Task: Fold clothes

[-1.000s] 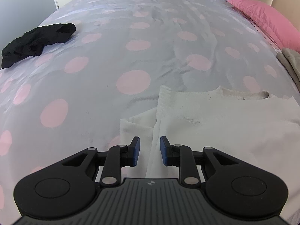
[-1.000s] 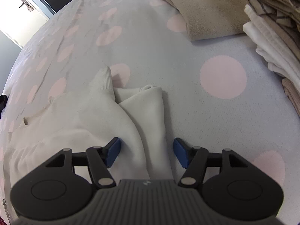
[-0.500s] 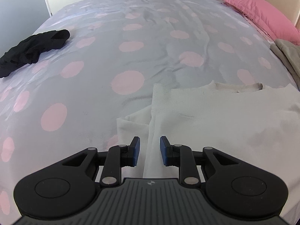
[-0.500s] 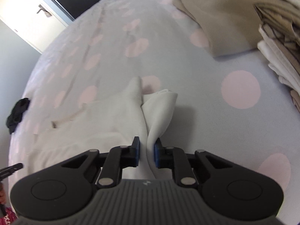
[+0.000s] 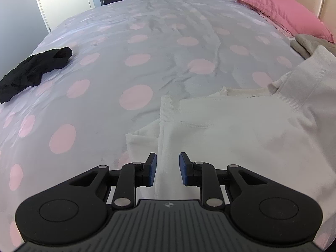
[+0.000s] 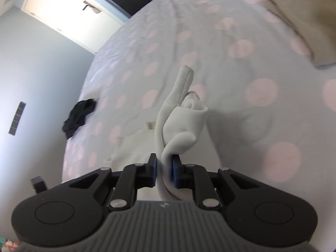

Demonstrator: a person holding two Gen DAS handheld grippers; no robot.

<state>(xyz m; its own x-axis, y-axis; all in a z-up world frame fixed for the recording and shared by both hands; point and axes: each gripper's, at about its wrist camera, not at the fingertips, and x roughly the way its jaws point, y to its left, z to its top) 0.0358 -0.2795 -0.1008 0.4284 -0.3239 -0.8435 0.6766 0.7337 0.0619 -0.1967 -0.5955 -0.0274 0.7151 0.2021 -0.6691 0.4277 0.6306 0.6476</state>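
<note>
Right hand-held gripper (image 6: 164, 171): clamped on a bunched sleeve (image 6: 184, 124) of the white sweater (image 5: 241, 130), jaws having just closed onto the cloth between them, ribbed cuff (image 6: 183, 82) sticking out beyond the fold. Sleeve raised clear of the bed (image 5: 147, 48), seen from the left wrist view as a lifted band of white at the right edge.

Left hand-held gripper (image 5: 167, 169): jaws part way apart over the sweater's left edge, a strip of white cloth running between the blue pads (image 5: 152, 169), no pad visibly pressing on it. Cannot tell for certain whether the cloth is pinched lower down.

Sweater body lying mostly flat on the polka-dot bed, collar away from the camera, a bit of the other sleeve poking out at the left side.

Farther off: a crumpled black garment (image 5: 33, 71) well apart at the left, a beige garment (image 6: 304, 19) and a pink pillow (image 5: 283, 14) near the headboard.

Judged progress: early. Laid out flat, one sleeve picked up for folding inward; nothing folded over the body yet. Remaining: both sleeves in, then the body folded over, then the other clothes.
</note>
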